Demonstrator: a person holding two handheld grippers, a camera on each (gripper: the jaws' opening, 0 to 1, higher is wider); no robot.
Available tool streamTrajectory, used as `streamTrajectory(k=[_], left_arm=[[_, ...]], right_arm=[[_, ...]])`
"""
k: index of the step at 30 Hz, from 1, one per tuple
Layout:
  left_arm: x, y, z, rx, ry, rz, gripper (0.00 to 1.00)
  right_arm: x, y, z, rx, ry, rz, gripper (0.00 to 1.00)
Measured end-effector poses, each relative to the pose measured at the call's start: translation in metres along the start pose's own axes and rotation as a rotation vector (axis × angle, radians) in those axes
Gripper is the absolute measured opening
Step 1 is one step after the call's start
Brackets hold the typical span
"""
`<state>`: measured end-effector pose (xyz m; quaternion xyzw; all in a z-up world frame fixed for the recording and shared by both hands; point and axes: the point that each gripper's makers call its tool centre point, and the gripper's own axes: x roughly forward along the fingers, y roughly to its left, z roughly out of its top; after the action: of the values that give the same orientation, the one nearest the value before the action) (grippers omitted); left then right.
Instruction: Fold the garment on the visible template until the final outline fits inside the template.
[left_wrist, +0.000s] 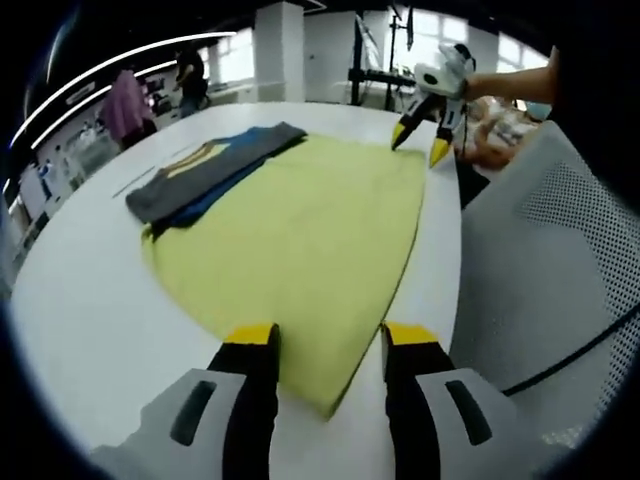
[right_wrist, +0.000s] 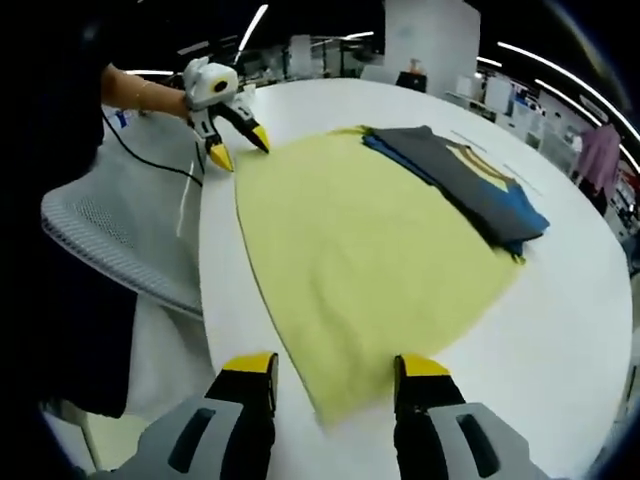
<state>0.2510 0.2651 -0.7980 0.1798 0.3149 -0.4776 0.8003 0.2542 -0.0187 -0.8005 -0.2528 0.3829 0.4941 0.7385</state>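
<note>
We see a yellow-green template (left_wrist: 300, 240) spread flat on the white tabletop (left_wrist: 90, 320), with a folded garment (left_wrist: 215, 165) of grey and blue cloth lying along its far edge, partly on the template and partly on the bare tabletop. In the left gripper view our left gripper (left_wrist: 328, 345) hovers with jaws spread over the template's near corner, holding nothing; the right gripper (left_wrist: 420, 140) shows at the far corner, jaws also apart. In the right gripper view the right gripper (right_wrist: 335, 370) is spread above the opposite corner of the template (right_wrist: 360, 240), the garment (right_wrist: 460, 175) sits at the far side, and a white mesh chair (right_wrist: 110, 240) stands beside the tabletop.
</note>
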Motion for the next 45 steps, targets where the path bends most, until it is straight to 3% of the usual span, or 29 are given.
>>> streamTrajectory(k=[5, 8, 14, 19, 25, 32, 45], left_arm=[[-0.002, 0.0, -0.002, 0.002, 0.003, 0.003, 0.36], [-0.002, 0.001, -0.004, 0.045, 0.02, 0.007, 0.34], [-0.003, 0.003, -0.001, 0.029, 0.021, 0.019, 0.29], [-0.001, 0.004, -0.002, 0.05, 0.047, 0.023, 0.07], [0.001, 0.011, 0.0, 0.015, 0.031, 0.033, 0.01], [-0.002, 0.009, -0.001, 0.025, 0.103, 0.048, 0.01], [-0.015, 0.005, 0.014, -0.019, 0.161, 0.047, 0.01]], right_arm=[[0.001, -0.001, -0.003, -0.02, 0.012, -0.003, 0.37], [0.001, -0.002, -0.003, -0.021, 0.012, -0.003, 0.36], [0.001, -0.01, -0.002, -0.002, 0.009, -0.02, 0.27], [0.002, -0.014, -0.001, 0.002, 0.014, -0.034, 0.15], [0.004, -0.024, -0.001, -0.009, 0.031, -0.073, 0.0], [0.001, -0.021, -0.001, 0.008, 0.047, -0.061, 0.0], [-0.018, -0.021, 0.01, 0.054, 0.045, -0.042, 0.0]])
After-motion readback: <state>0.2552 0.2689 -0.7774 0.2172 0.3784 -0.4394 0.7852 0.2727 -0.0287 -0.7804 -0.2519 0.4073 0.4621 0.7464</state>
